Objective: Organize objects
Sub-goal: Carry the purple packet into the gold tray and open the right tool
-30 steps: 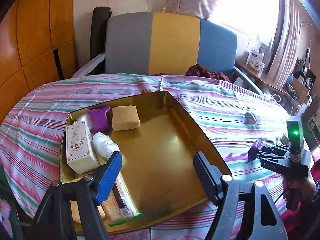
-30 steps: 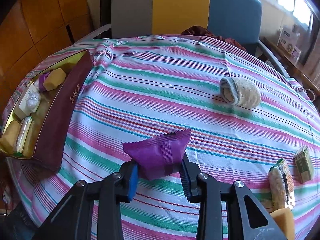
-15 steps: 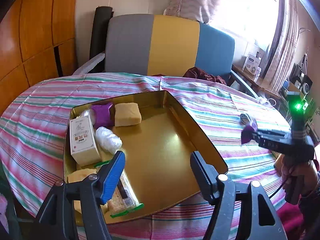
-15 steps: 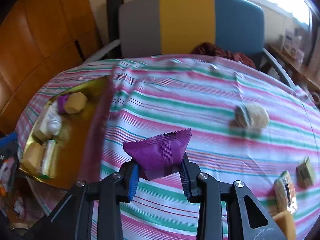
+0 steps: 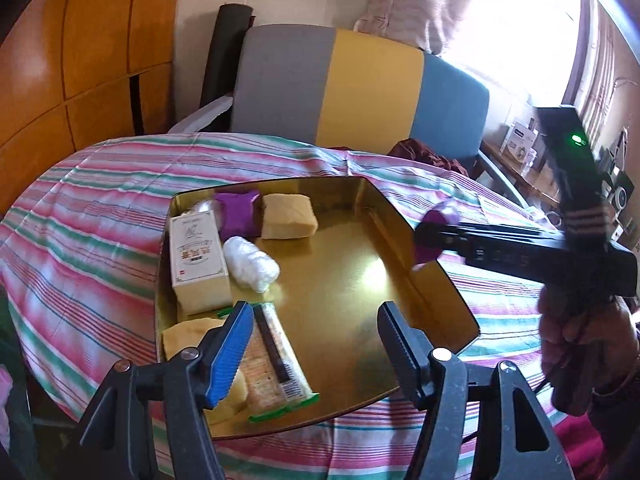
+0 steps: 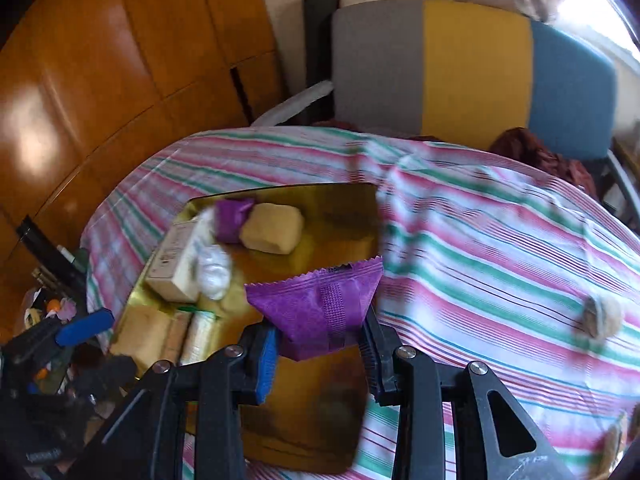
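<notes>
My right gripper (image 6: 318,340) is shut on a purple snack packet (image 6: 316,304) and holds it above the right side of the gold tray (image 6: 320,400). From the left wrist view the same packet (image 5: 440,216) hangs over the tray's right wall (image 5: 436,280), in the right gripper (image 5: 424,240) held by a hand. My left gripper (image 5: 314,312) hovers over the tray's near end with its jaws closing and nothing pressed between them. The tray holds a white box (image 5: 198,256), another purple packet (image 5: 238,210), a yellow cake (image 5: 288,220), a white wrapped roll (image 5: 250,262) and a cracker pack (image 5: 276,360).
The tray lies on a round table with a striped cloth (image 5: 100,208). A rolled beige sock (image 6: 600,316) lies on the cloth to the right. A grey, yellow and blue chair (image 5: 360,88) stands behind the table, with wooden panels (image 5: 80,60) at the left.
My right gripper has carried the purple packet up and left, from over the bare cloth to over the tray. The left gripper's jaws have narrowed and it has drawn back a little.
</notes>
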Demonstrator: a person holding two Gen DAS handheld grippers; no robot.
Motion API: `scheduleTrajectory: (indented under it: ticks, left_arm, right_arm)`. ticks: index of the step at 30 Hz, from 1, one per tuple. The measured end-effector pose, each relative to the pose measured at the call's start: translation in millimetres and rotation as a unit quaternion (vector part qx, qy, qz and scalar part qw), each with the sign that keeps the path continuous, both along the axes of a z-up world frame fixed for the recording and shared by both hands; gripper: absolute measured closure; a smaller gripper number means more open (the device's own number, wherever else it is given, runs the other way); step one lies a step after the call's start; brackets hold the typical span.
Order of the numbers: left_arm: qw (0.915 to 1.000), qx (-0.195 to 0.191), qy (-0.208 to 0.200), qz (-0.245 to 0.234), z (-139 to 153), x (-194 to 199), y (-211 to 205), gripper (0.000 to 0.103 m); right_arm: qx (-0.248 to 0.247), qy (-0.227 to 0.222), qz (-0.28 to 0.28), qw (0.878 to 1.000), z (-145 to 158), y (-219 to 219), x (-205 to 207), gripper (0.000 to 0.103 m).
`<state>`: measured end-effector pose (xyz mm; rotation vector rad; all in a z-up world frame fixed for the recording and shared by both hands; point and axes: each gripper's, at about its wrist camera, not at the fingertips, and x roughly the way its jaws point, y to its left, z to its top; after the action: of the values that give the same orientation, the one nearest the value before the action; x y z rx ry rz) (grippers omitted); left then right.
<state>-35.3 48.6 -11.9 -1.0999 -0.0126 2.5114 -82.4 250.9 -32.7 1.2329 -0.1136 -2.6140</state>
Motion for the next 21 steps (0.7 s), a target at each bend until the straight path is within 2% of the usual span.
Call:
scheduleTrajectory:
  ticks: [7, 12, 15, 17, 21]
  left_arm:
    - [0.9997, 0.007, -0.016, 0.020, -9, -7, -18, 0.038]
    - [0.9992, 0.006, -0.027, 0.030, -16, -12, -26, 0.038]
    - [0.9987, 0.006, -0.033, 0.039, -21, -15, -32, 0.040]
    - [0.9984, 0.008, -0.037, 0.043, -23, -16, -36, 0.040]
    - [0.9979, 0.009, -0.041, 0.049, -26, -18, -41, 0.040]
  right_arm:
    - [-0.025, -0.040, 0.032, 0.998, -21, -50, -38, 0.067]
    - [-0.015, -0.066, 0.030, 0.997, -41, -81, -71, 0.066]
    - [0.013, -0.079, 0.033, 0.996, -53, -101, -90, 0.063]
    - [0.018, -0.083, 0.037, 0.996, -57, -106, -96, 0.059]
    - [-0.007, -0.068, 0.041, 0.997, -49, -106, -95, 0.047]
